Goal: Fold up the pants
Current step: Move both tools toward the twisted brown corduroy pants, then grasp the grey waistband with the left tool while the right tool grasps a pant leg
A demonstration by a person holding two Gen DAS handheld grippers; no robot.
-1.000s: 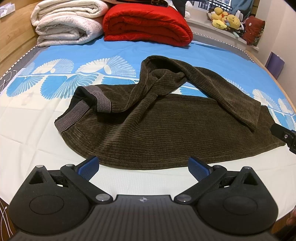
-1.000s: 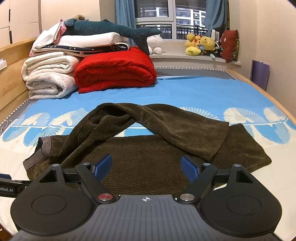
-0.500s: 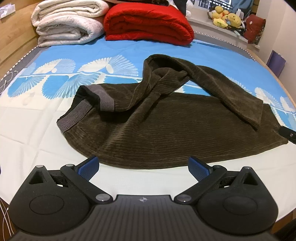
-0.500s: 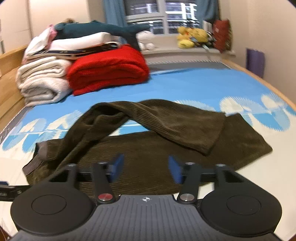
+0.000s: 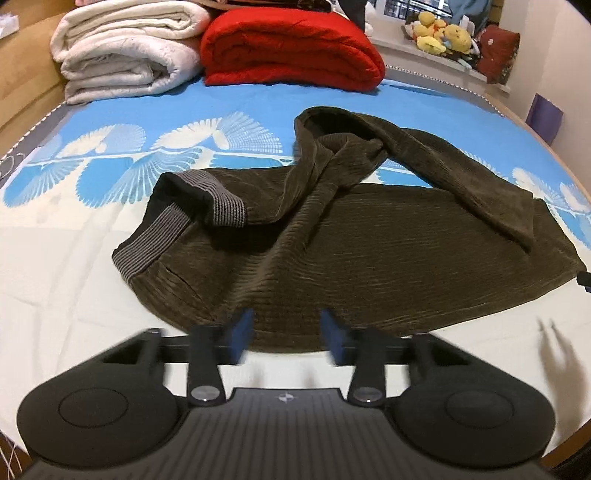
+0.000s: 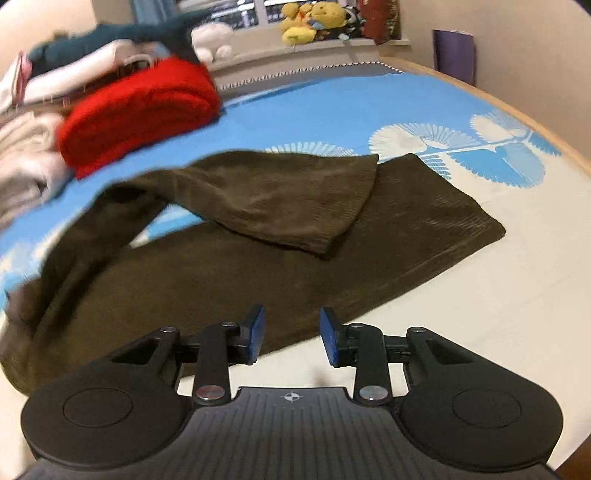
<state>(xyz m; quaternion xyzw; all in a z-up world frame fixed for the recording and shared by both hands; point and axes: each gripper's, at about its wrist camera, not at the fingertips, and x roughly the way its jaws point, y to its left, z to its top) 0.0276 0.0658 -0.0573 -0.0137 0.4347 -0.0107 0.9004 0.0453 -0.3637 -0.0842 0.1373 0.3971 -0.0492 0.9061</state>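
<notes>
Left gripper (image 5: 284, 334): blue pads blurred, jaws part open with a gap between them, nothing held. It hangs over the near edge of the pants (image 5: 369, 266).

Right gripper (image 6: 291, 334): jaws also part open, nothing between them. Left pad sits over the pants' near hem edge, right pad over bare sheet.

Pants: dark olive corduroy, lying flat across the bed (image 5: 55, 295) on the cream part of the sheet. Grey ribbed waistband (image 5: 155, 243) is at the left end, one corner flipped over. Upper leg is twisted and thrown back across the lower one; its cuff (image 6: 347, 221) lies on top of the lower leg, short of the lower cuff at the right end.

A small dark piece shows at the right edge of the left wrist view, touching or just beside the pants' right end; cannot tell what it is.

Beyond the pants: blue sheet with white fan print, open. At the far side, red folded blanket (image 5: 291, 44) just beside a stack of white quilts (image 5: 125, 51), both well apart from the pants. Plush toys (image 5: 439, 33) on the window ledge behind. Purple bag (image 6: 454, 55) against the right wall.

Right view is motion-blurred on its left side.
</notes>
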